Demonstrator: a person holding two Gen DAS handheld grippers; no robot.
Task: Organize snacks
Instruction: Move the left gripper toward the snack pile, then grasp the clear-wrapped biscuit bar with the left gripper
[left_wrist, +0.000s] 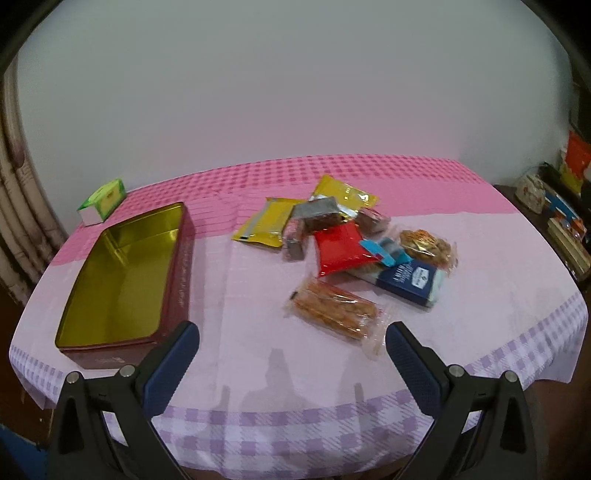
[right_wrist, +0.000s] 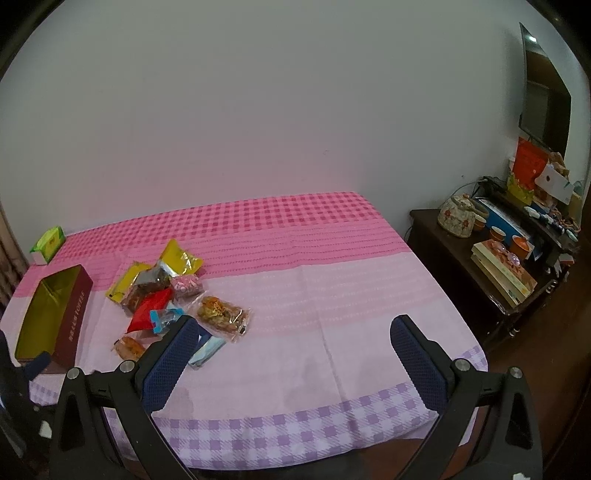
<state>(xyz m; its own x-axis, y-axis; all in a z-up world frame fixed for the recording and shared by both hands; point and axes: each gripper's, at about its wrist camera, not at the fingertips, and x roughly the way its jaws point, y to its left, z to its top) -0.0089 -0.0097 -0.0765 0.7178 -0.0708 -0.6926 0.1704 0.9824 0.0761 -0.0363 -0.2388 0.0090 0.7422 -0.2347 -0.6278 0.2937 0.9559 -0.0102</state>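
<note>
An open dark-red tin (left_wrist: 122, 280) with a gold inside stands empty at the table's left; it also shows in the right wrist view (right_wrist: 51, 317). A heap of snack packets lies mid-table: yellow pouches (left_wrist: 264, 223), a red pouch (left_wrist: 341, 249), a blue box (left_wrist: 410, 282), a clear pack of biscuit sticks (left_wrist: 334, 314) and a clear pack of cookies (right_wrist: 221, 314). My left gripper (left_wrist: 291, 354) is open and empty, just in front of the biscuit sticks. My right gripper (right_wrist: 293, 350) is open and empty over the cloth, right of the heap.
A small green box (left_wrist: 103, 201) stands at the back left, behind the tin. The table has a pink and lilac checked cloth (right_wrist: 332, 295). A dark side cabinet (right_wrist: 491, 266) with books, cups and a pot stands to the right. A wall is behind the table.
</note>
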